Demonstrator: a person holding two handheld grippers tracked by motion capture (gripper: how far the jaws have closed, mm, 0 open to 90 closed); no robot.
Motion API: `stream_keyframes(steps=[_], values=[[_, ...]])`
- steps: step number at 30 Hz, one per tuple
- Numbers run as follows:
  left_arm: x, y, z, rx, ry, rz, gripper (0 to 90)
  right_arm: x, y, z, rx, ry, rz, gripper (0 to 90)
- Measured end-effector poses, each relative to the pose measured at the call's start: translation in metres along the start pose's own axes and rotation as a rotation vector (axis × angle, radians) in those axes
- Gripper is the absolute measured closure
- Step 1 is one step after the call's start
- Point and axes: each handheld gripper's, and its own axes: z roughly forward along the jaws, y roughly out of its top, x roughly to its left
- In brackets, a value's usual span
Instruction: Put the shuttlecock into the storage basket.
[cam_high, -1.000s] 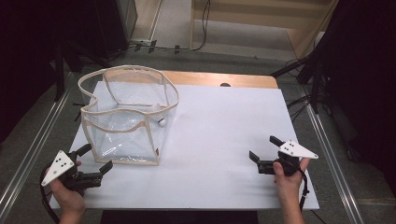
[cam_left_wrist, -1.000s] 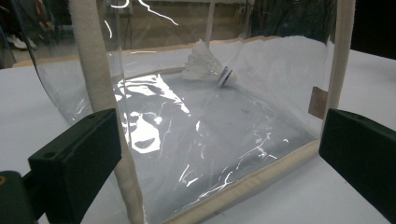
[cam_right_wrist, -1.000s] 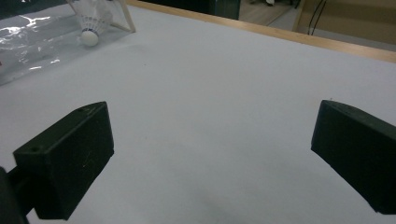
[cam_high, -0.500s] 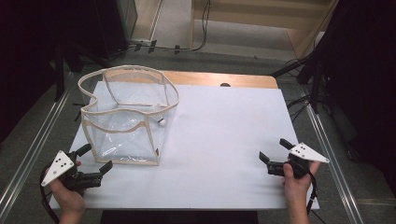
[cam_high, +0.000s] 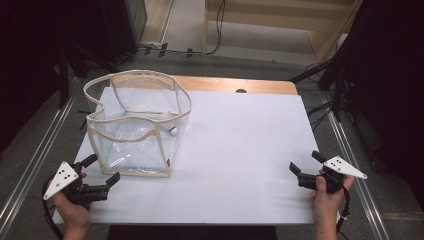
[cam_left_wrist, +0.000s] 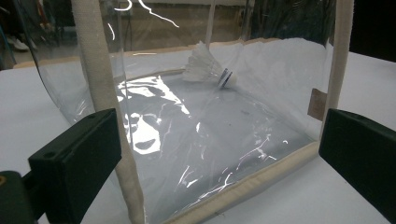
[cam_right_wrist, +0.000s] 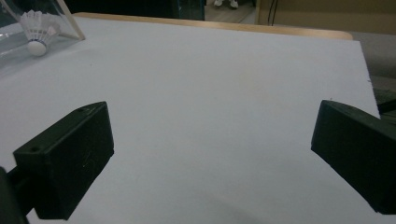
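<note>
The clear bag (cam_high: 135, 127) holds a shuttlecock (cam_left_wrist: 208, 70); both grippers, left (cam_high: 102, 172) and right (cam_high: 306, 167), are spread empty, so pinch its near trim squarely.

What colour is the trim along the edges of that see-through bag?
Cream or beige fabric trim on the clear bag, best in the left gripper view.

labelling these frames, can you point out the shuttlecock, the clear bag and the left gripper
shuttlecock (cam_left_wrist: 208, 70): left gripper view, on its white feathers.
clear bag (cam_high: 131, 169): high view, on the beige trim along its near bottom edge.
left gripper (cam_high: 102, 170): high view, midway between its open jaw tips.
</note>
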Motion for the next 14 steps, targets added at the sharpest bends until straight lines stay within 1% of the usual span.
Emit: stream_keyframes(steps=[2, 3, 4, 5, 14], values=[[0.0001, 0.0001, 0.0001, 0.000, -0.001, 0.002, 0.0, -0.0031, -0.0013, -0.0026, 0.000, -0.018, 0.004, 0.0], [0.0001, 0.0000, 0.0000, 0.000, -0.002, 0.000, 0.0, -0.0031, -0.0013, -0.0026, 0.000, -0.018, 0.004, 0.0], [0.0004, 0.0000, 0.0000, 0.000, -0.003, -0.001, 0.0, -0.0062, -0.0032, -0.0043, -0.002, -0.021, 0.017, 0.0], [0.0005, 0.0000, 0.0002, -0.001, -0.002, -0.001, 0.0, -0.0077, -0.0040, -0.0046, -0.006, -0.021, 0.017, 0.0], [0.0004, 0.0002, 0.0003, 0.002, 0.001, -0.001, 0.0, -0.0096, -0.0044, -0.0065, -0.021, -0.032, 0.030, 0.0]])
